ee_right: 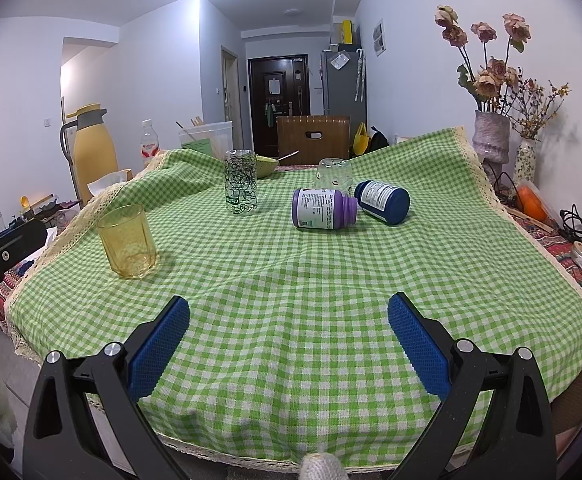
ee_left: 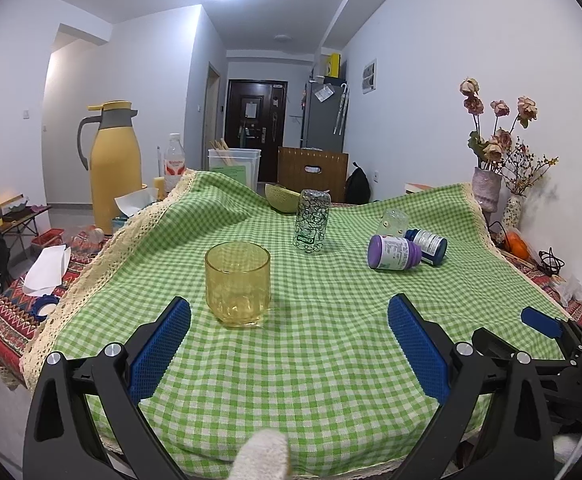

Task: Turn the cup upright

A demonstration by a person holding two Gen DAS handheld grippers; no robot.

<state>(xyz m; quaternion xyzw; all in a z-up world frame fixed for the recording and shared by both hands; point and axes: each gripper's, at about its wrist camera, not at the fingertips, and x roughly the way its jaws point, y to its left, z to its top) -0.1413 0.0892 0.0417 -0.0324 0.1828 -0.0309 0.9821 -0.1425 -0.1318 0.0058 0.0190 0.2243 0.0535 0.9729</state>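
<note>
A yellow glass cup point(ee_left: 237, 283) stands upright on the green checked tablecloth point(ee_left: 311, 360), just beyond my left gripper's left finger; it also shows in the right wrist view point(ee_right: 127, 241) at the left. A tall patterned glass point(ee_left: 311, 221) point(ee_right: 241, 187) stands upside down farther back. A small clear cup point(ee_left: 395, 221) point(ee_right: 334, 175) sits upside down behind two bottles. My left gripper point(ee_left: 289, 309) is open and empty. My right gripper point(ee_right: 289, 308) is open and empty over the cloth's near part; it also shows in the left wrist view point(ee_left: 543, 322) at the right.
A purple bottle point(ee_right: 323, 208) and a blue bottle point(ee_right: 383, 201) lie on their sides. A yellow thermos point(ee_left: 111, 168), a water bottle point(ee_left: 173, 164) and a plastic container point(ee_left: 234, 164) stand at the back left. Flower vases point(ee_right: 491, 140) stand by the right wall. A halved melon point(ee_left: 283, 198) lies behind.
</note>
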